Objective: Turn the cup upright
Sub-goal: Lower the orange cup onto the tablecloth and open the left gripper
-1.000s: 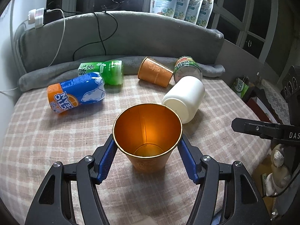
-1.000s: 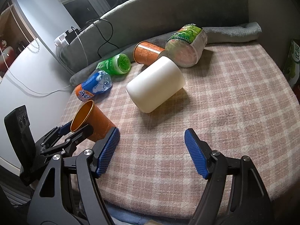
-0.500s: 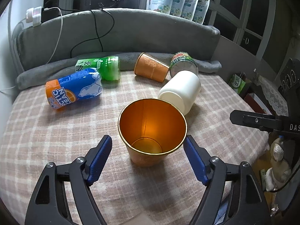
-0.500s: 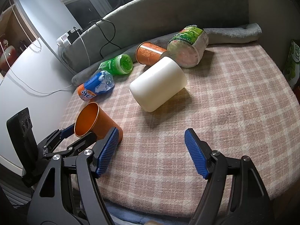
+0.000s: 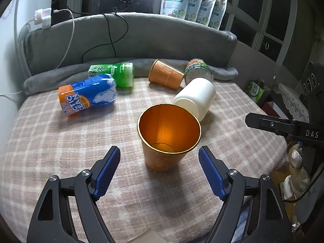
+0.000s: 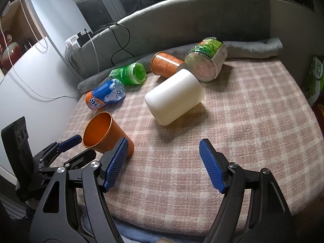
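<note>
An orange cup [image 5: 168, 137] with a gold rim stands upright, mouth up, on the checked blanket; it also shows in the right wrist view [image 6: 105, 133]. My left gripper [image 5: 160, 170] is open, its blue pads [image 5: 107, 170] apart on either side of the cup and a little nearer than it, not touching. My right gripper [image 6: 164, 162] is open and empty above the blanket to the cup's right. A second orange cup [image 5: 165, 74] lies on its side at the back, as does a white cup [image 5: 196, 99].
A blue and orange can [image 5: 88, 97], a green bottle [image 5: 115, 74] and a green-labelled jar [image 5: 198, 70] lie on their sides near the grey cushion [image 5: 129, 38]. The blanket's right edge [image 6: 311, 105] drops off beside a green box [image 6: 313, 79].
My left gripper has opened, let go of the orange cup and drawn back from it. The cup stays standing upright. My right gripper has hardly moved.
</note>
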`<state>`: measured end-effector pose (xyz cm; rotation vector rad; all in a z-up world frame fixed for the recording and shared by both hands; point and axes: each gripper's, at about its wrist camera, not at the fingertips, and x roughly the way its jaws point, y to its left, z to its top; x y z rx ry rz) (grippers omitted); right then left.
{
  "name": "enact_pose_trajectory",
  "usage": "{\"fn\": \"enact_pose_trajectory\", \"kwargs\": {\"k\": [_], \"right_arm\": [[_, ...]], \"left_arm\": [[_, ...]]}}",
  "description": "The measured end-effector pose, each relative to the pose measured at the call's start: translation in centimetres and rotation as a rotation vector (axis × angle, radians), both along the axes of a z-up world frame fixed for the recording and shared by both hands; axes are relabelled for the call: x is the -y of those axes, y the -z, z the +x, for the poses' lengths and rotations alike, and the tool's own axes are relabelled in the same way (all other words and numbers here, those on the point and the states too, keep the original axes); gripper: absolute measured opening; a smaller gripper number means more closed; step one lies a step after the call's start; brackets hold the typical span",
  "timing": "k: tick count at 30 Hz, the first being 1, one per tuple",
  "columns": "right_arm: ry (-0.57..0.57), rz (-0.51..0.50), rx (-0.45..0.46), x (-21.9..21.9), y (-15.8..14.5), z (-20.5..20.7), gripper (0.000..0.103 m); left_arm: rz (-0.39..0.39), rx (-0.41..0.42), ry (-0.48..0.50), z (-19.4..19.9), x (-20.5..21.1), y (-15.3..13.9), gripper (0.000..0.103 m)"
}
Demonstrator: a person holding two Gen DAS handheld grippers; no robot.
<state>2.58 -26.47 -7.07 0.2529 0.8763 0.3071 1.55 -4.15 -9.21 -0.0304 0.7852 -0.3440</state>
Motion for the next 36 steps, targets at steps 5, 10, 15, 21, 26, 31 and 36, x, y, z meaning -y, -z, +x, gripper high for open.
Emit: {"fn": "enact_pose_trajectory", "kwargs": {"k": [5, 10, 15, 21, 26, 31, 36], "right_arm": [[-0.001, -0.041, 0.039, -0.6, -0.6, -0.5, 0.075], [0.006, -0.084, 0.085, -1.2, -1.2, -1.2, 0.075], [0.021, -0.127, 0.133, -1.7, -1.7, -1.7, 0.079], [0.056, -0.214, 0.227, -2.7, -2.8, -2.5, 0.082], [0.082, -0.257, 0.296, -3.5, -3.8, -3.1, 0.09], [0.108, -0.281, 0.357, -4.1, -4.5, -3.7, 0.096], [0.134, -0.298, 0.397, -4.3, -5.0, -4.1, 0.096]], "left_arm": [[-0.001, 0.022, -0.029, -0.7, -0.8, -0.6, 0.08], [-0.008, 0.083, -0.087, -1.8, -1.9, -1.8, 0.08], [-0.014, 0.17, -0.167, -3.0, -3.0, -3.3, 0.08], [0.022, 0.276, -0.232, -4.2, -3.4, -4.9, 0.08], [0.04, 0.336, -0.258, -5.0, -3.6, -6.0, 0.08], [0.036, 0.357, -0.268, -5.3, -3.6, -6.5, 0.081], [0.025, 0.36, -0.277, -5.4, -3.8, -6.7, 0.081]]}}
